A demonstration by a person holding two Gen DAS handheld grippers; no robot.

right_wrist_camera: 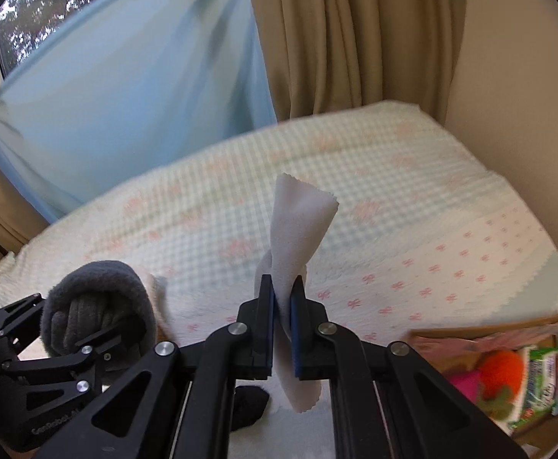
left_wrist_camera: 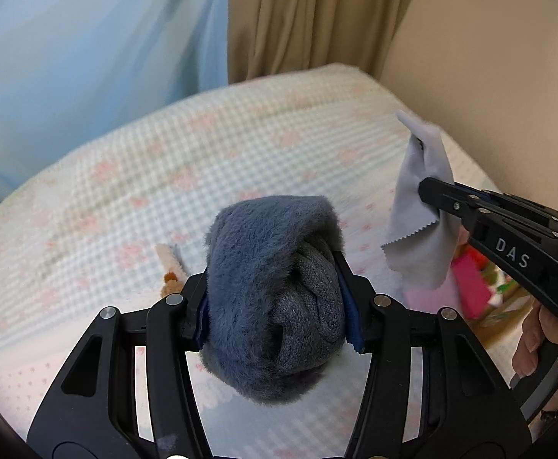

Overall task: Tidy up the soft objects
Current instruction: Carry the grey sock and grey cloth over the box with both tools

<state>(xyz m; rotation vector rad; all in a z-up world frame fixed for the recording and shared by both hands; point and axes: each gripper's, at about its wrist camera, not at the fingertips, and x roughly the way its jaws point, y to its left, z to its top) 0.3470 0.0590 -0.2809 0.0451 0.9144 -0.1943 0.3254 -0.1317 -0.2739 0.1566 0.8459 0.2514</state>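
My left gripper [left_wrist_camera: 273, 285] is shut on a rolled grey fuzzy sock bundle [left_wrist_camera: 271, 287] and holds it above the bed; the bundle also shows in the right wrist view [right_wrist_camera: 95, 306] at the lower left. My right gripper [right_wrist_camera: 282, 298] is shut on a thin white cloth with zigzag edges [right_wrist_camera: 298, 222], which stands up between the pads and hangs below them. In the left wrist view the right gripper [left_wrist_camera: 432, 195] holds that cloth [left_wrist_camera: 420, 206] at the right, above the bed.
The bed has a checked cover with pink flowers [left_wrist_camera: 164, 176]. A small tan plush piece [left_wrist_camera: 170, 267] lies behind the sock bundle. A cardboard box [right_wrist_camera: 508, 375] with an orange soft toy and other items sits at the lower right. A dark sock [right_wrist_camera: 250, 405] lies under the right gripper. Curtains and a wall stand behind.
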